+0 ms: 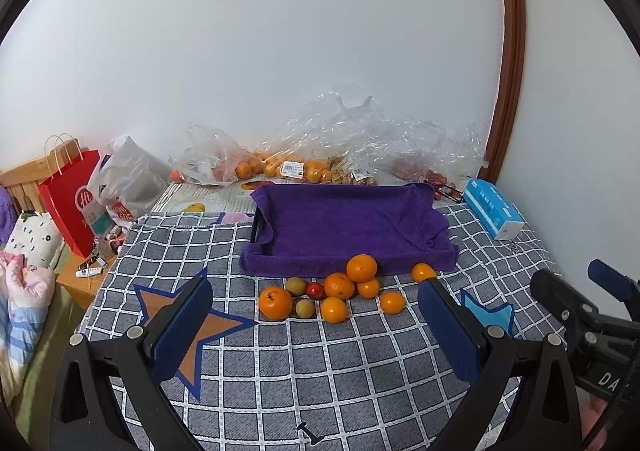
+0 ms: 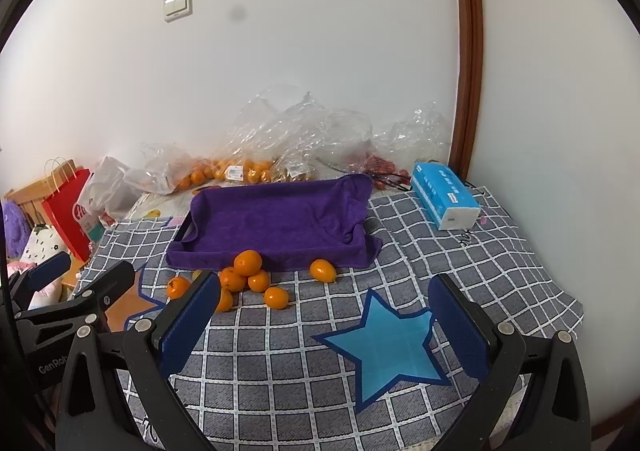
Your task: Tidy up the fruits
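Spread wide and empty above the checked tabletop [image 1: 320, 371]: left gripper [image 1: 316, 315] and right gripper [image 2: 324, 311], with oranges [image 1: 339, 285] and small fruits clustered just before the purple towel-lined tray [image 1: 344, 227]

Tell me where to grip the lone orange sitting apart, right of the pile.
Grip the lone orange across its middle, coming from the front with the open right tool. It is round, with bare cloth on both sides; the purple towel-lined tray blocks behind.
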`<state>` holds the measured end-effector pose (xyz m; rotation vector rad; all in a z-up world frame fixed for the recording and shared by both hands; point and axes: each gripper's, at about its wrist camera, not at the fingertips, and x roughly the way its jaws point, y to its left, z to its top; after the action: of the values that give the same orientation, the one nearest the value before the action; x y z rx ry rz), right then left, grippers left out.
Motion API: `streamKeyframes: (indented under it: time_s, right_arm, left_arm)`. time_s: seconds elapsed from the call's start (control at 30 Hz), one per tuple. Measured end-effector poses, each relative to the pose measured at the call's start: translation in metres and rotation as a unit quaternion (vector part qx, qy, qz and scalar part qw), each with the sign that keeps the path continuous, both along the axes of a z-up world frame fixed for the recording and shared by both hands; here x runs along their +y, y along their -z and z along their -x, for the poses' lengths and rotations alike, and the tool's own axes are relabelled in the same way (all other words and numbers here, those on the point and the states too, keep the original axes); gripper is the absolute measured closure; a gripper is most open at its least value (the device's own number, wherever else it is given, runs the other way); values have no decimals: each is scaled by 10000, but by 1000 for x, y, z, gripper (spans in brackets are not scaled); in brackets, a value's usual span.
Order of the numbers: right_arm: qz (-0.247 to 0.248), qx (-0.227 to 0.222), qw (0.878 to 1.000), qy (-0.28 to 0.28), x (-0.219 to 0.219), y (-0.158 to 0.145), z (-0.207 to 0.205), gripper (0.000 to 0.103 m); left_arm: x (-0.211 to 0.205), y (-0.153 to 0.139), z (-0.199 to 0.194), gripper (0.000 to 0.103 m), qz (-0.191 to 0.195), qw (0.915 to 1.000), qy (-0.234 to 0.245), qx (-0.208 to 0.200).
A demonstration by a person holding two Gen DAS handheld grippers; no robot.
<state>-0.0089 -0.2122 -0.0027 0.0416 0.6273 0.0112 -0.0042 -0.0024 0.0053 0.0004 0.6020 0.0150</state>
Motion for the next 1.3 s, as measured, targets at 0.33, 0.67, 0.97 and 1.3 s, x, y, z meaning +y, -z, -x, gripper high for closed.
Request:
streamKeyframes:
  time_s: [0.33,0.67,0.97,1.3]
  right_arm:
    - [103,-51,9999,-78,7,3,3,1]
    - [4,-46,9998,-211,11,15,-6,1]
    - [253,44,9989,-389,13,48,-39,1]
    - [-52,847,9947,-581,10,117,-106,26]
  left_arm:
    - [4,-1,5,0,5,10000,-79,-59]
    - [16,3,-5,0,-143,9995,-140,-242]
    - [54,34,-45,0,-37,9990,-397,205]
    - [93,94,-85,9,56,9930,-748,914]
